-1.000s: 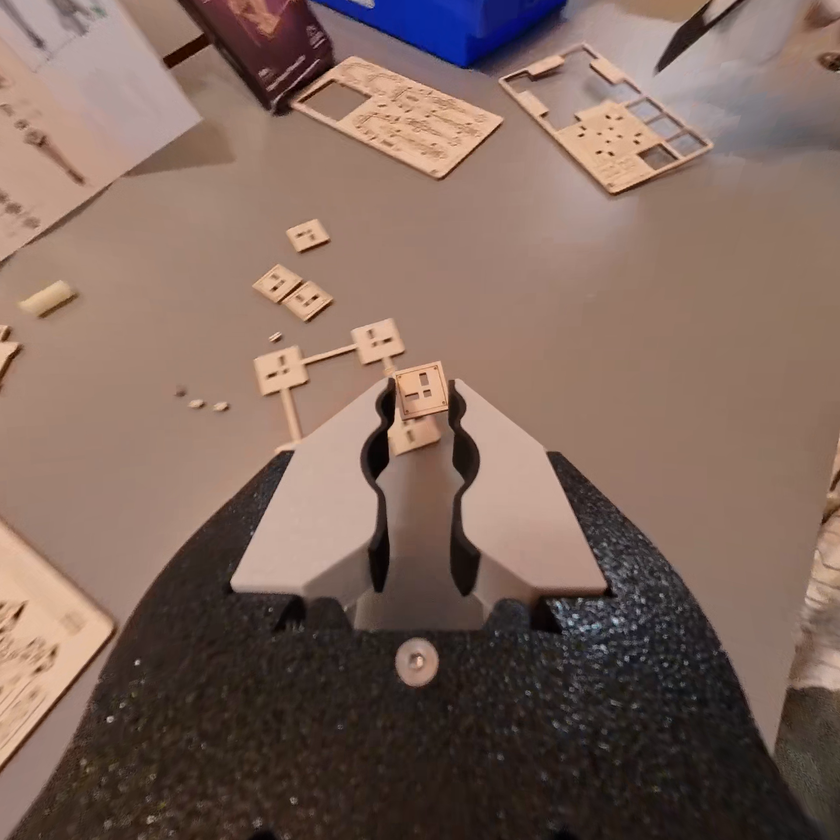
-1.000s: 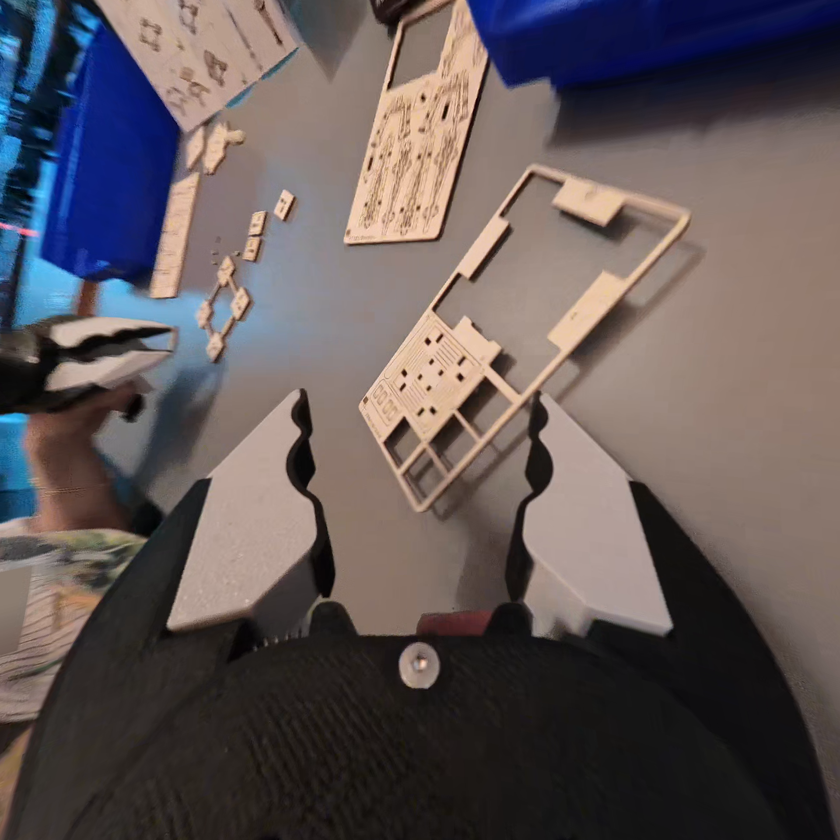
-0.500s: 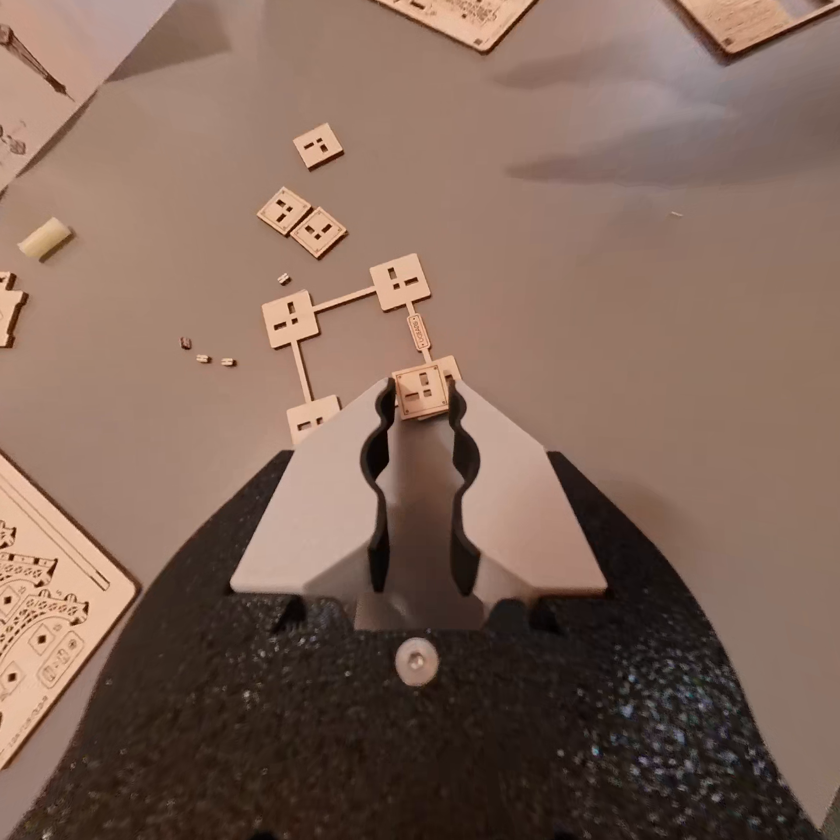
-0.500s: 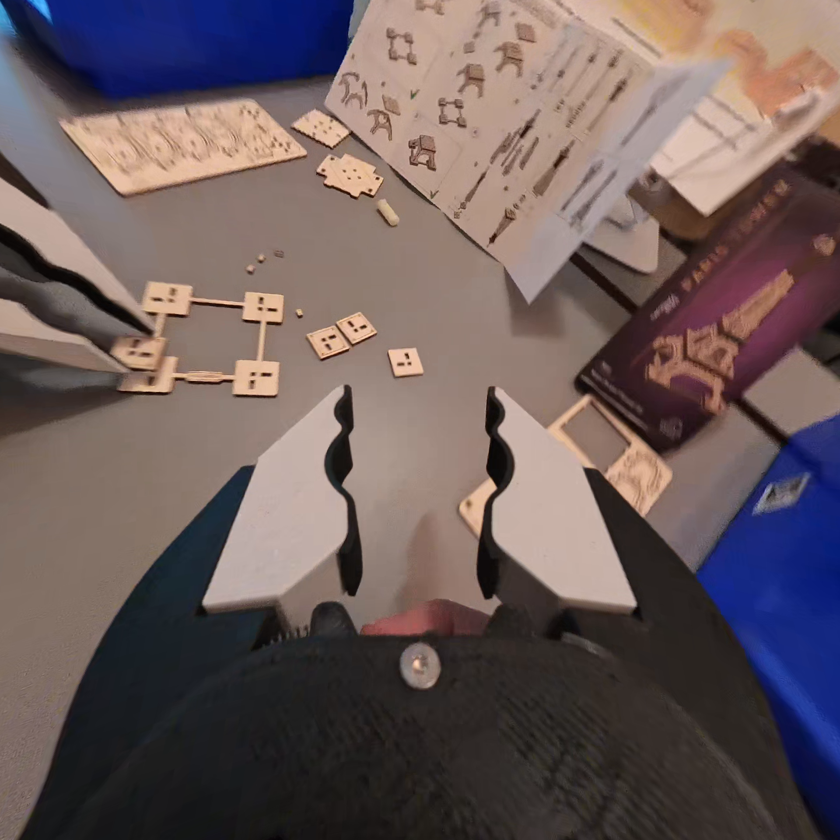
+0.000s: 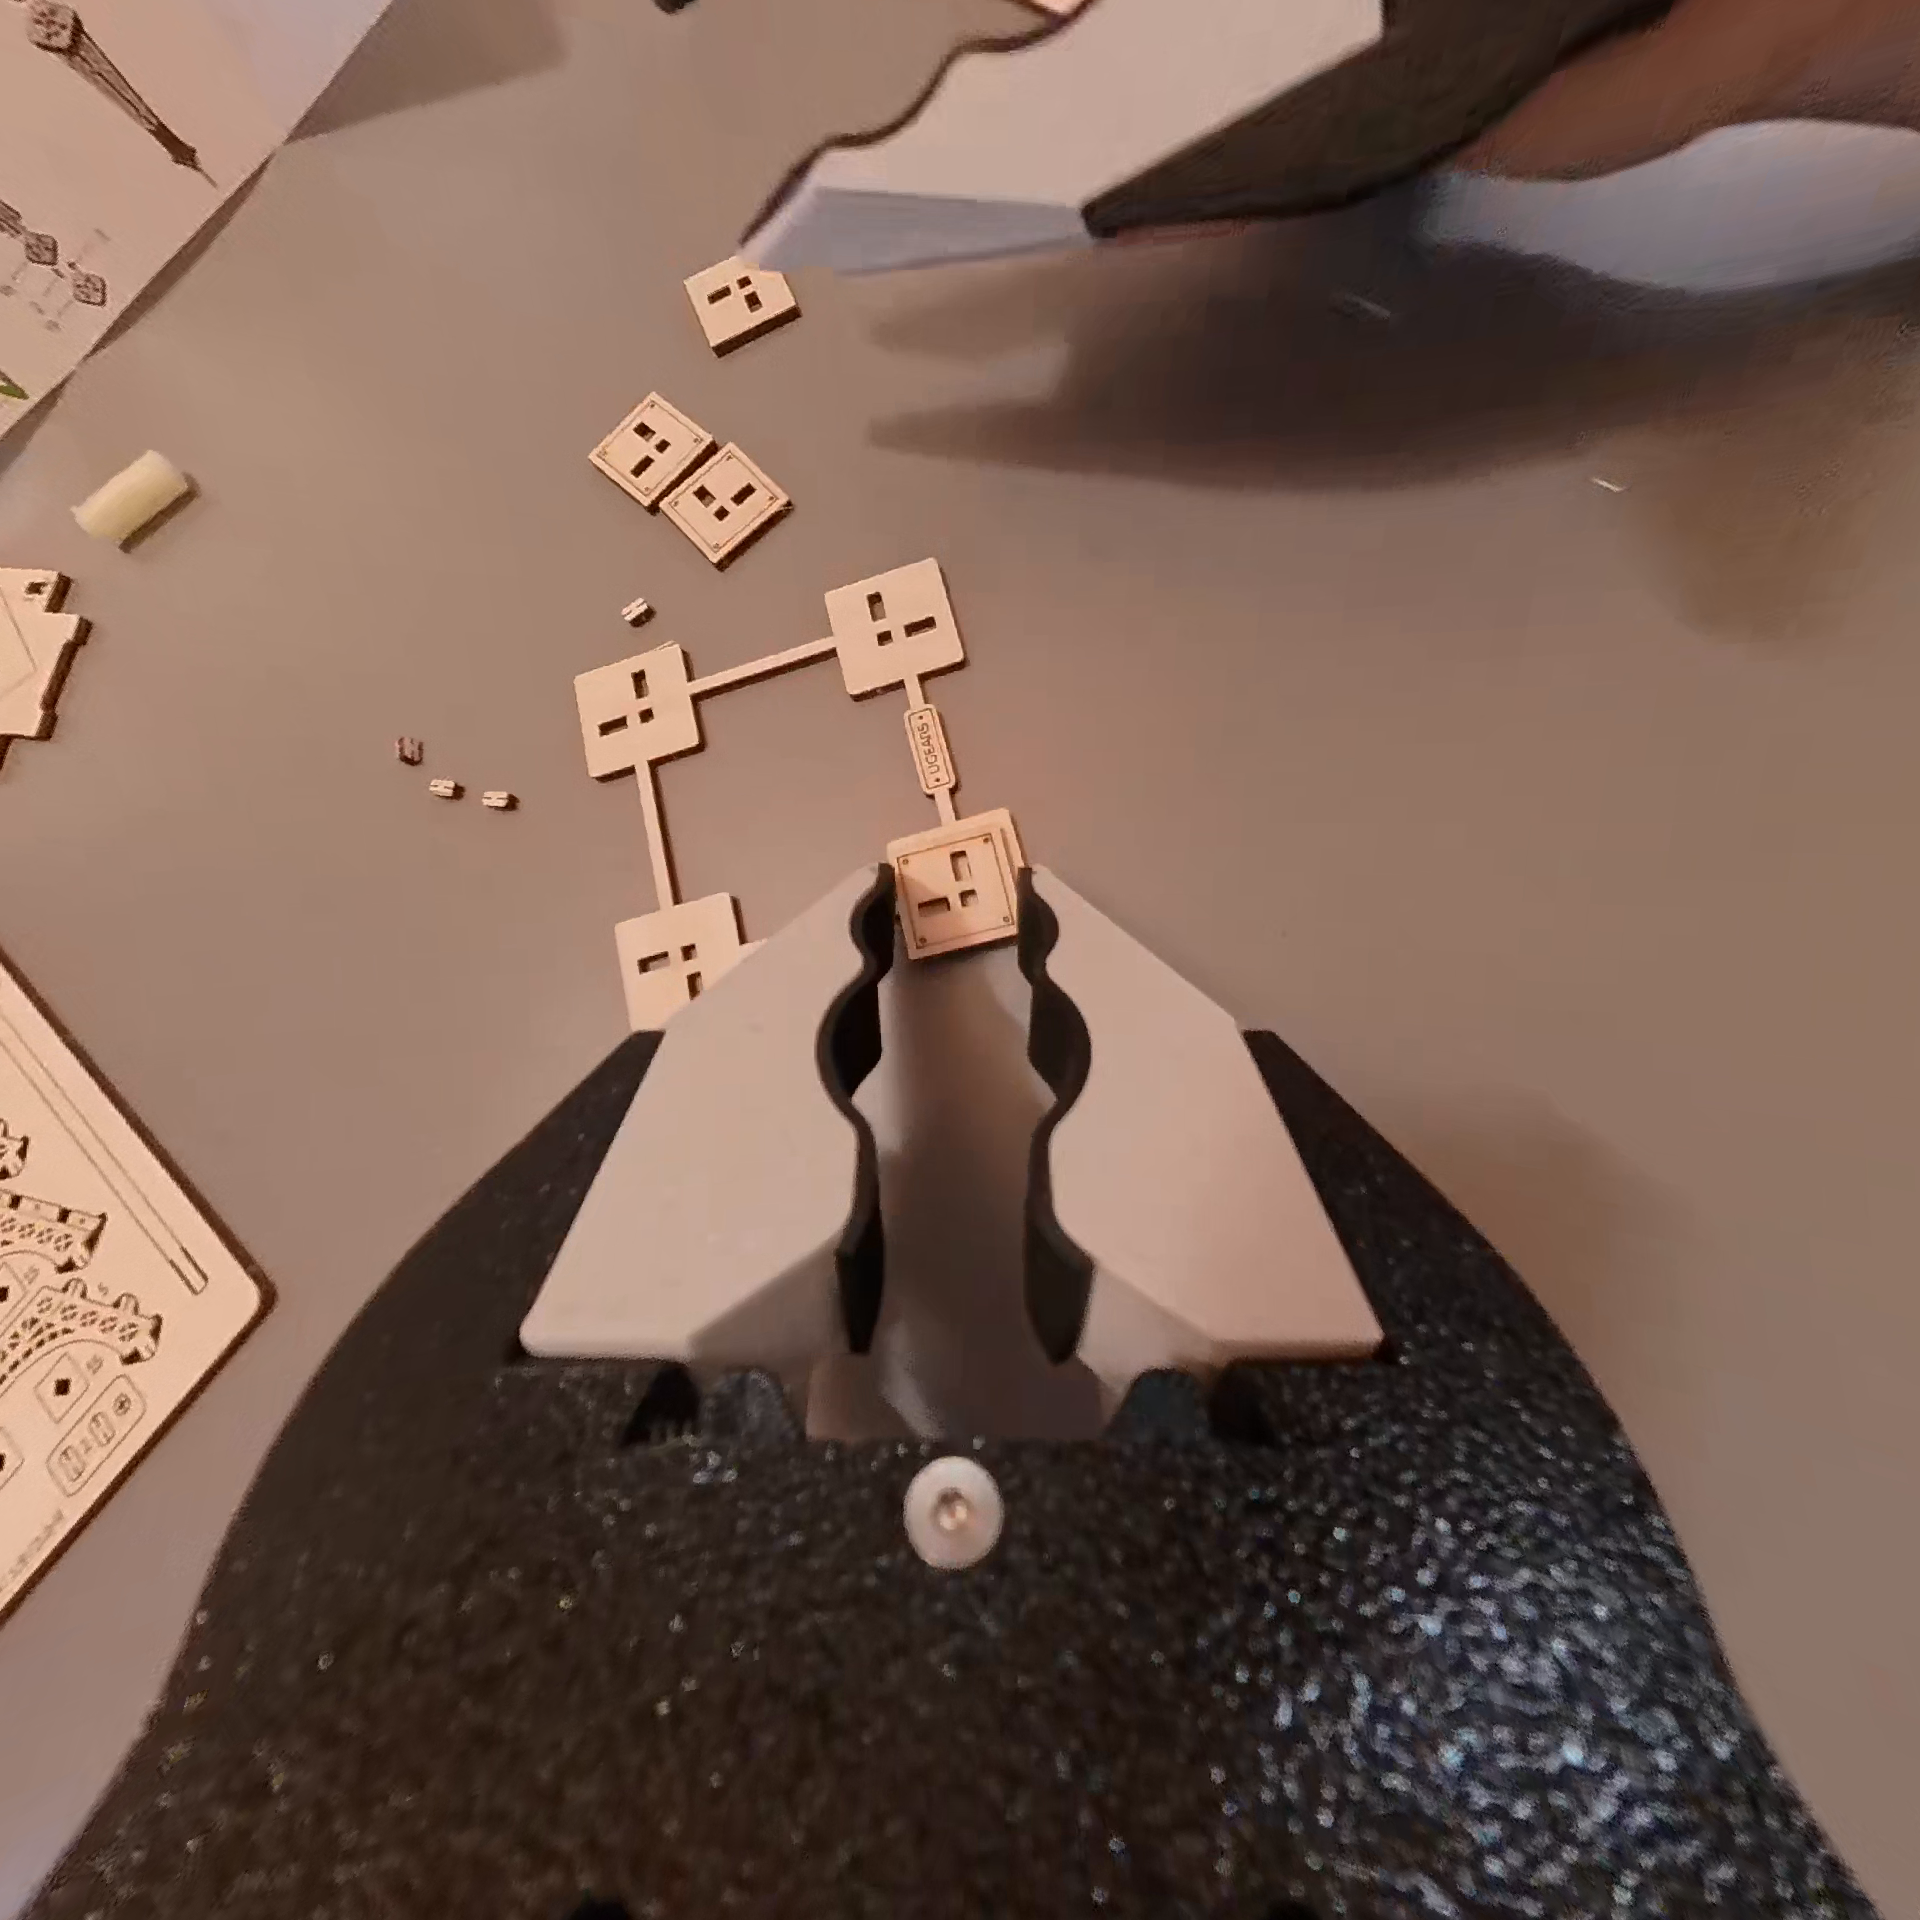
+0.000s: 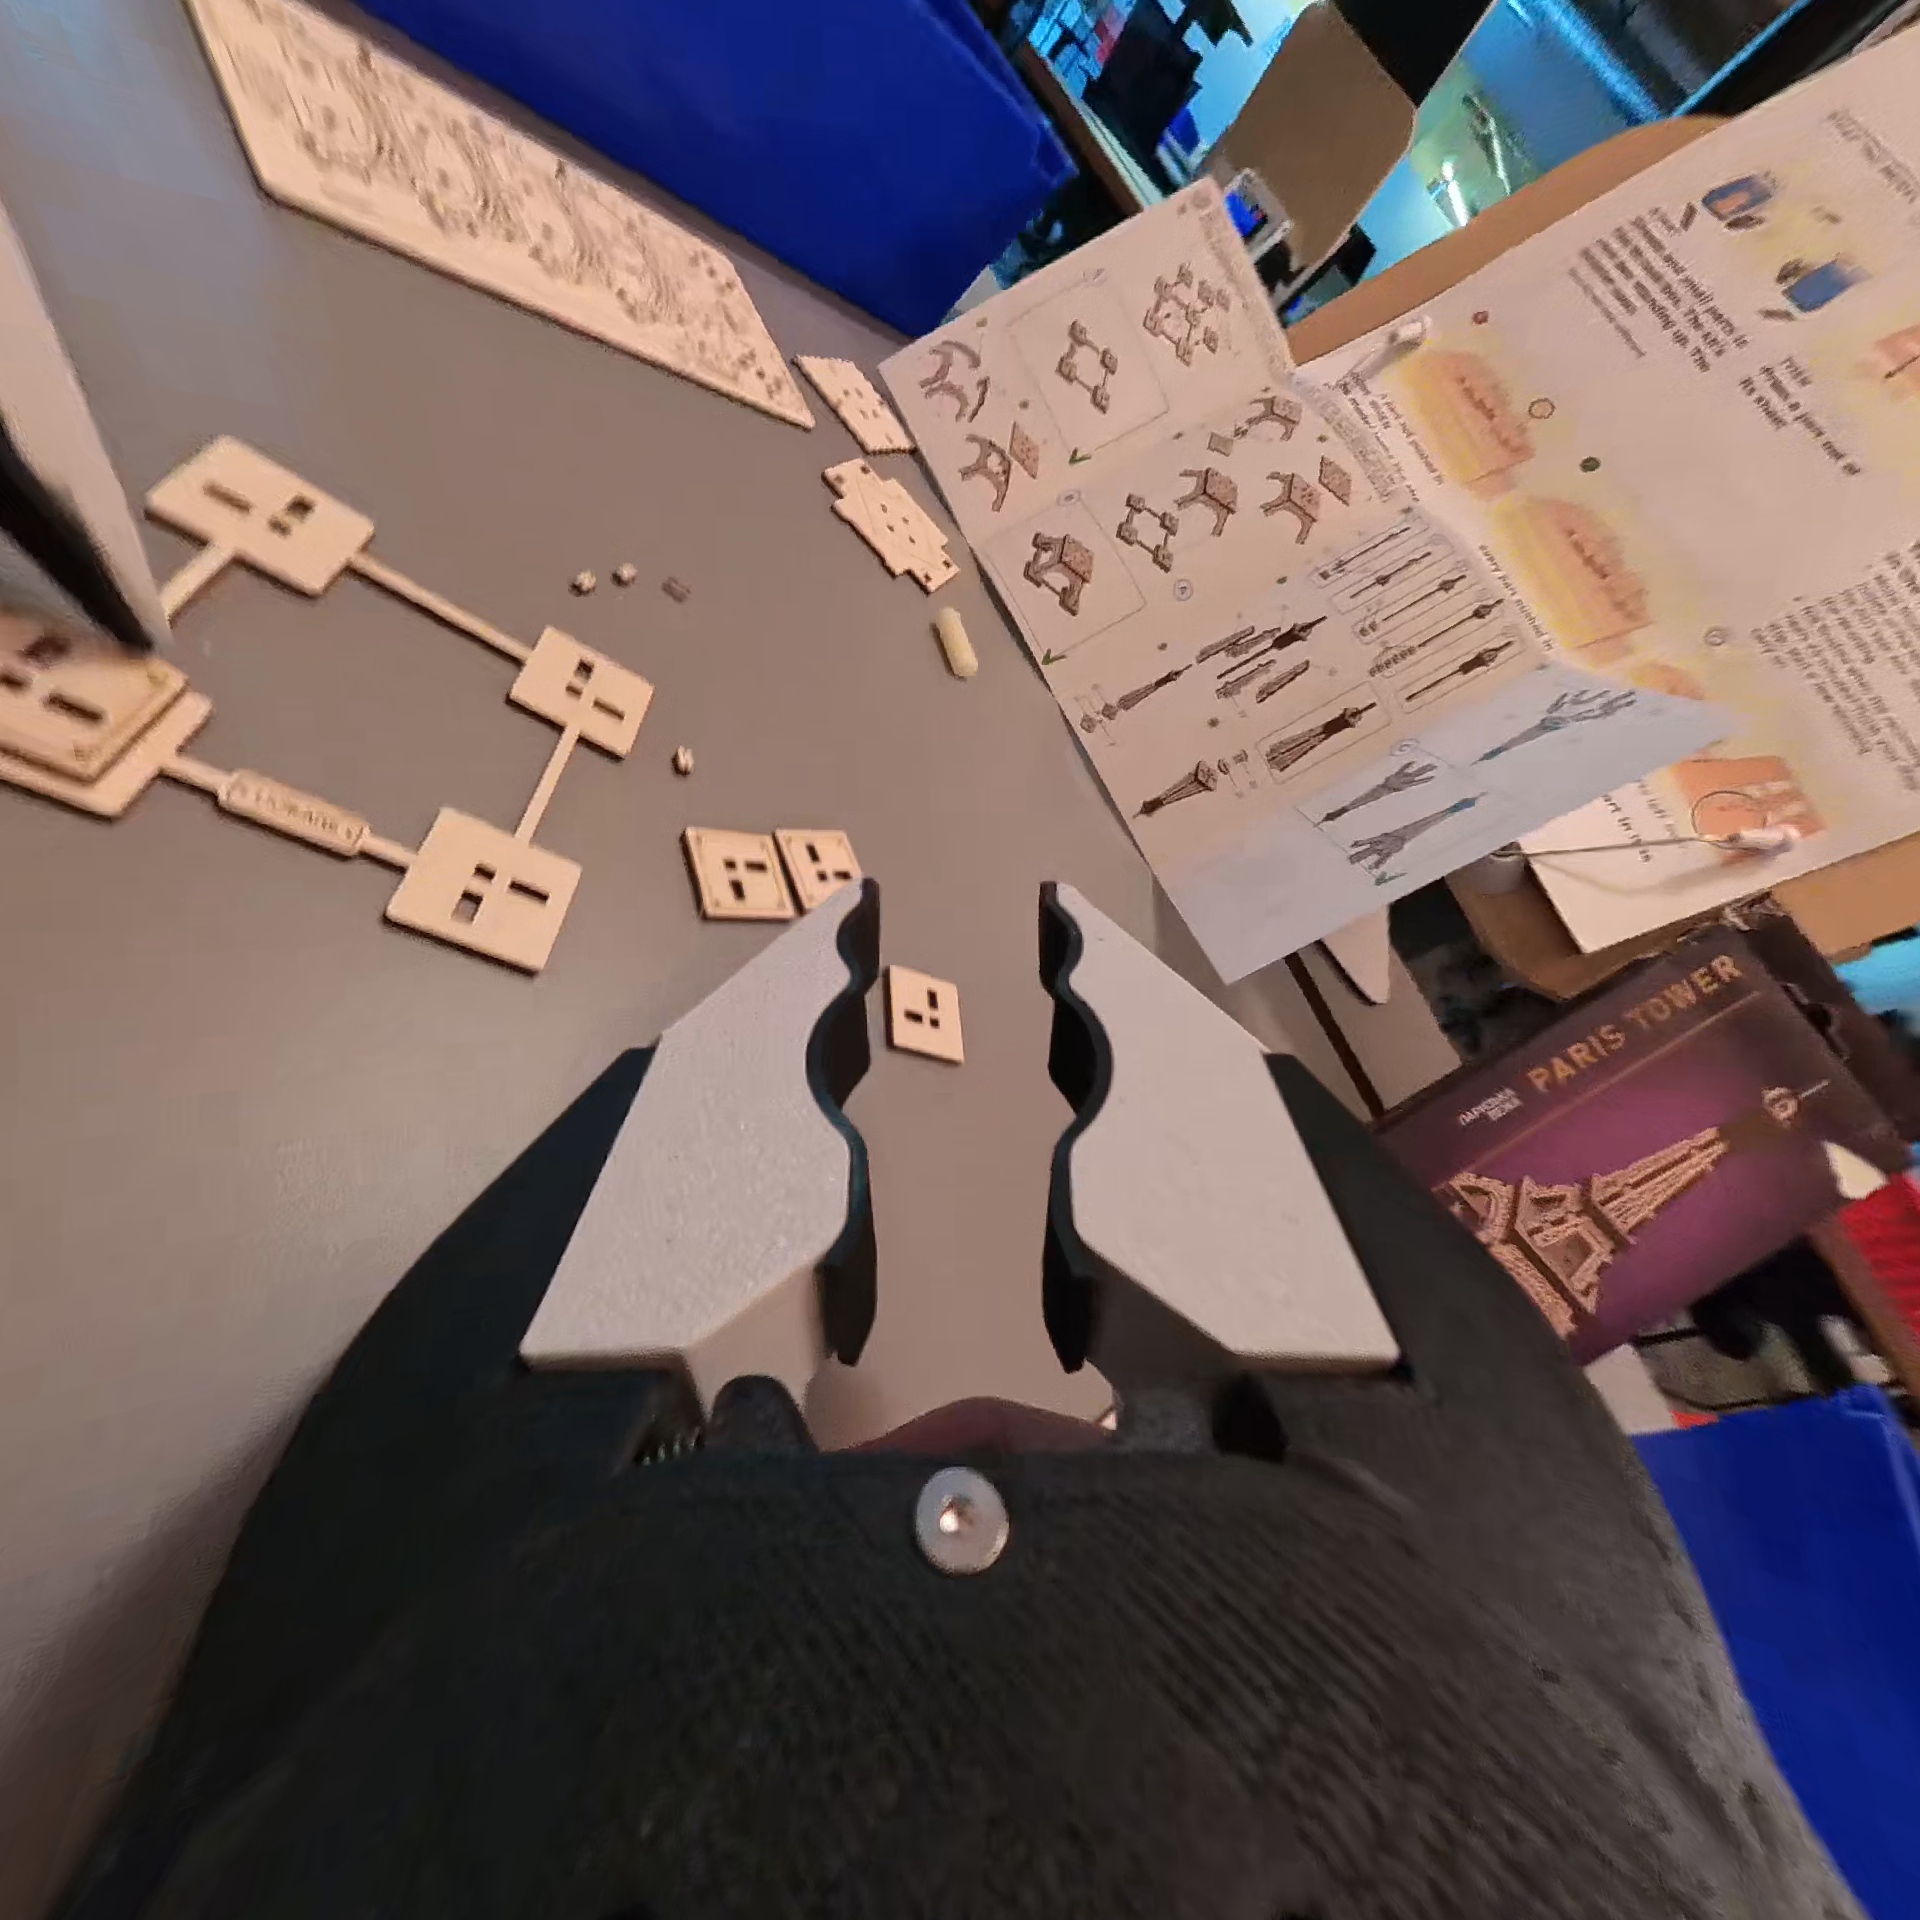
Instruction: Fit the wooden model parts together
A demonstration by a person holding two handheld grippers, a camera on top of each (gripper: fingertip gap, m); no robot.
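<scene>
1. Wooden square tile (image 5: pixel 956 896) is clenched at the left gripper (image 5: pixel 956 904) tips, laid over the frame (image 5: pixel 774 764) corner pad mid-worktop;
2. A loose tile (image 6: pixel 925 1013) is framed between the parted fingers of the right gripper (image 6: pixel 956 925), nearer it than the left.

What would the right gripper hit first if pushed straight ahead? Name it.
Probably the lone wooden square lying on the grey table, framed between the open fingers of the right gripper. Depth is unclear; the tips seem just above it.

Instr. sheet (image 6: pixel 1299 582), purple box (image 6: pixel 1621 1153), blue bins (image 6: pixel 790 135) on grey table (image 6: pixel 260 1091).
</scene>
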